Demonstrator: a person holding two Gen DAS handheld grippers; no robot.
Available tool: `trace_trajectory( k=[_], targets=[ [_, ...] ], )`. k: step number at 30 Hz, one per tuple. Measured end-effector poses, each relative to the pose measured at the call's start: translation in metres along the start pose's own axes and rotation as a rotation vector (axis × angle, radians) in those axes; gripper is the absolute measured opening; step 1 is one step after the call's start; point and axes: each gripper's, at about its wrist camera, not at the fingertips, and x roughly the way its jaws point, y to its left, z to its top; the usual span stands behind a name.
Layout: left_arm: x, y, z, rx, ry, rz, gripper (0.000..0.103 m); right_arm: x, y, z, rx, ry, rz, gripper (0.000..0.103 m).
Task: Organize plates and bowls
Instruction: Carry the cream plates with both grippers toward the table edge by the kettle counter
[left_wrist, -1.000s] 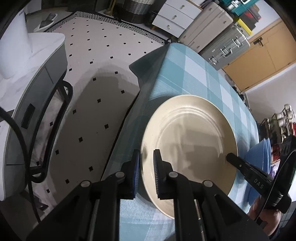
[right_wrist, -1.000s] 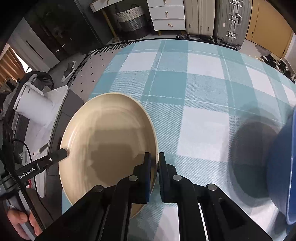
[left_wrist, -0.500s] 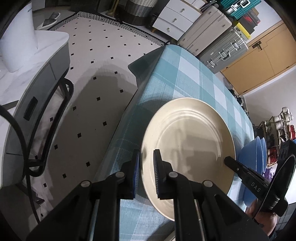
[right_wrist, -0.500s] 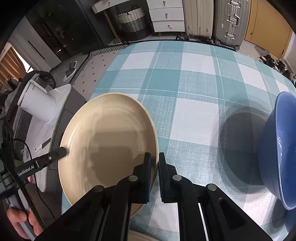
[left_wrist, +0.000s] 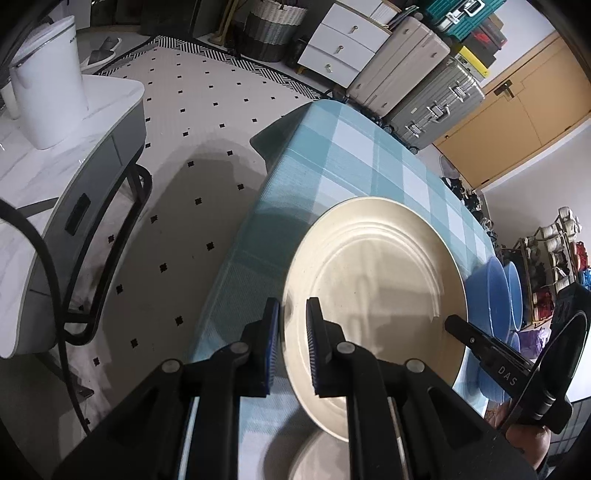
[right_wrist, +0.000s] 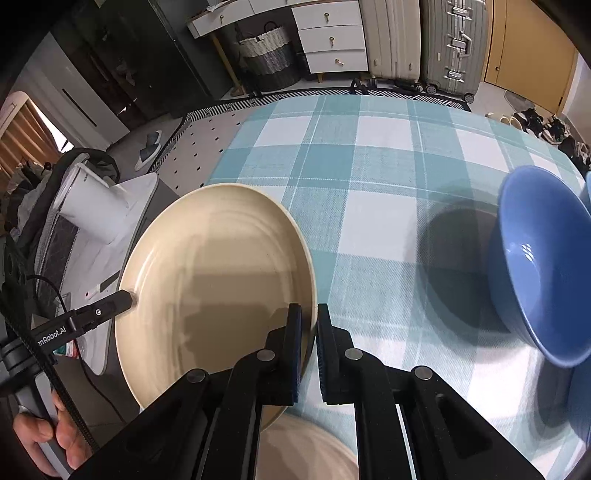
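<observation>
Your left hand-held gripper (left_wrist: 291, 341) pinches the near rim of the cream plate (left_wrist: 373, 295), and your right hand-held gripper (right_wrist: 308, 347) pinches the opposite rim, so the plate hangs between them, clear of the checked worktop (right_wrist: 369, 166). Right below, at the frame's bottom edge, a second cream plate (right_wrist: 306, 454) lies blurred; it looks like the likely stacking spot. Keep both grips firm and the plate level, move both hands together, and centre it before lowering. Further out, a blue bowl (right_wrist: 535, 266) sits to the right; steer clear of its rim.
</observation>
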Motion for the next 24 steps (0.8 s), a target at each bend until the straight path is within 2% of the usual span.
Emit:
trace_trajectory(
  k=[11, 15, 20, 24],
  targets=[
    [-0.028, -0.017, -0.056, 0.017, -0.012, -0.022, 0.012, -0.047, -0.016, -0.058, 0.017, -0.018, 0.005, 0.007],
    [-0.027, -0.021, -0.077, 0.038, 0.005, -0.007, 0.012, -0.053, -0.022, -0.085, 0.021, -0.006, -0.006, 0.007],
    [-0.025, -0.018, -0.101, 0.018, 0.029, -0.021, 0.012, -0.059, -0.031, -0.114, 0.028, -0.005, 0.002, 0.007],
    [-0.024, -0.017, -0.114, 0.032, 0.030, 0.005, 0.012, -0.055, -0.034, -0.137, 0.029, 0.006, 0.017, 0.007]
  ],
)
